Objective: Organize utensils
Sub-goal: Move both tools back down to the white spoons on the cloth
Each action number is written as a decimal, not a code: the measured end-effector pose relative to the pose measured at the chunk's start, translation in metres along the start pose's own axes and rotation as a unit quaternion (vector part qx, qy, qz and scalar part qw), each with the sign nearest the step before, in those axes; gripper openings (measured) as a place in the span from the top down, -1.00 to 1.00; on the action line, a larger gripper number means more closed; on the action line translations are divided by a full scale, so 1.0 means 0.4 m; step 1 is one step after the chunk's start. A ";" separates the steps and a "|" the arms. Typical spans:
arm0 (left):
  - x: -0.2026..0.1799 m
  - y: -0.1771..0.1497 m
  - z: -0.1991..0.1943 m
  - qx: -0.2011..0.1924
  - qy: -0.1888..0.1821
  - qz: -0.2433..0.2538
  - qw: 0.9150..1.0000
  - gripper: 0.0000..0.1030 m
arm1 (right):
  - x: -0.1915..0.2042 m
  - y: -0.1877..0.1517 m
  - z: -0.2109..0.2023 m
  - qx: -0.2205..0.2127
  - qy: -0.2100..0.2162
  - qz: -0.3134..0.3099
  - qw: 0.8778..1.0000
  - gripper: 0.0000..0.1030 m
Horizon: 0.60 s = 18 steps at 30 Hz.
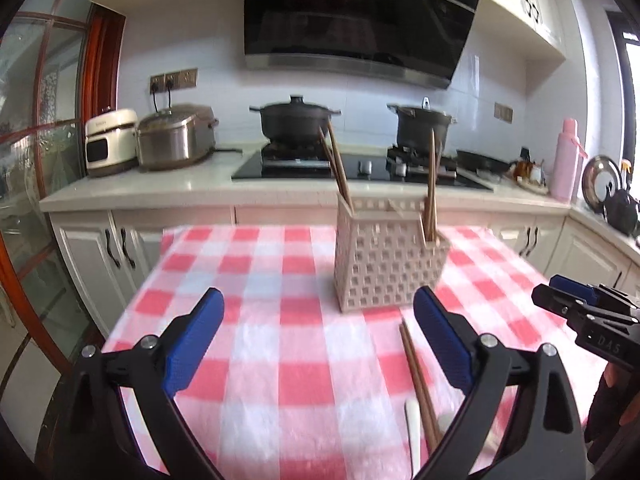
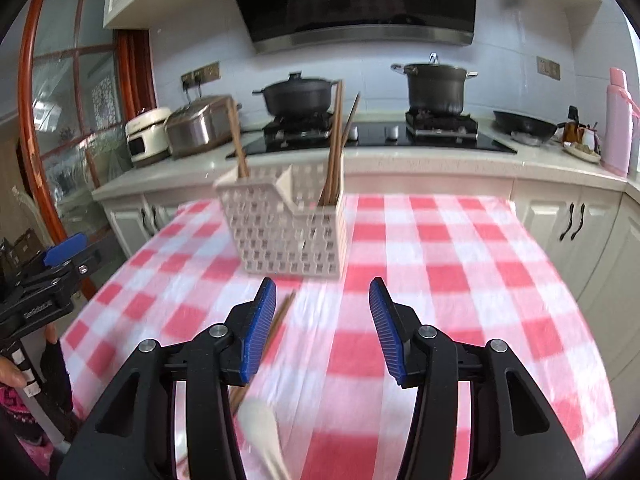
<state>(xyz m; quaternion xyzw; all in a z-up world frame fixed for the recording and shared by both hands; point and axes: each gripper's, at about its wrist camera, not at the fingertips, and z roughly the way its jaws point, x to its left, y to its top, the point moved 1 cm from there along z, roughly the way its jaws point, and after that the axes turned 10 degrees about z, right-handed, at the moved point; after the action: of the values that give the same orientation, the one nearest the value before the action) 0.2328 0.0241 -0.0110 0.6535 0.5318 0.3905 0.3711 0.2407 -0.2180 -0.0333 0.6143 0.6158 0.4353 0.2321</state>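
A beige perforated utensil basket point(image 1: 386, 260) stands on the red-and-white checked tablecloth point(image 1: 280, 280), with wooden chopsticks point(image 1: 338, 164) upright in two compartments. It also shows in the right wrist view point(image 2: 288, 228). A pair of wooden chopsticks point(image 1: 418, 384) and a white spoon point(image 1: 414, 436) lie flat on the cloth near the front. My left gripper point(image 1: 318, 332) is open and empty above the cloth, left of the loose chopsticks. My right gripper point(image 2: 322, 320) is open and empty, just right of the loose chopsticks point(image 2: 280, 320) and spoon point(image 2: 262, 428).
Behind the table runs a counter with a hob point(image 1: 360, 166), two black pots point(image 1: 296, 118), a rice cooker point(image 1: 110, 142) and a steel cooker point(image 1: 176, 138). A pink flask point(image 1: 568, 160) stands at the right. White cabinets point(image 2: 572, 224) flank the table.
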 end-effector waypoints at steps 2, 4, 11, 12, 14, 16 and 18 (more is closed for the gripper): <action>-0.013 -0.032 0.007 0.017 -0.006 0.007 1.000 -0.80 | 0.003 -0.038 -0.001 0.012 -0.001 -0.003 1.000 0.08; -0.025 -0.064 0.014 0.031 -0.010 0.011 0.999 -0.80 | 0.005 -0.072 0.003 0.027 0.000 -0.005 1.000 0.08; -0.054 -0.134 0.041 0.070 -0.022 0.020 0.997 -0.80 | 0.005 -0.181 0.023 0.079 0.004 0.000 0.997 0.08; -0.059 -0.142 0.044 0.074 -0.025 0.022 0.997 -0.80 | 0.008 -0.194 0.024 0.085 0.006 -0.001 0.996 0.08; -0.069 -0.153 0.046 0.080 -0.029 0.029 0.996 -0.80 | 0.014 -0.212 0.027 0.095 0.008 -0.006 0.995 0.08; -0.078 -0.163 0.049 0.085 -0.033 0.034 0.995 -0.79 | 0.021 -0.227 0.033 0.107 0.012 -0.016 0.994 0.08; -0.085 -0.171 0.050 0.090 -0.037 0.035 0.995 -0.79 | 0.029 -0.240 0.036 0.116 0.017 -0.025 0.993 0.08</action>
<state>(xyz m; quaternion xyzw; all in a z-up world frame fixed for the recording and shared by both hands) 0.2187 0.0002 -0.0850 0.7165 0.5273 0.3291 0.3166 0.1978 -0.1903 -0.1164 0.6138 0.6811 0.3658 0.1597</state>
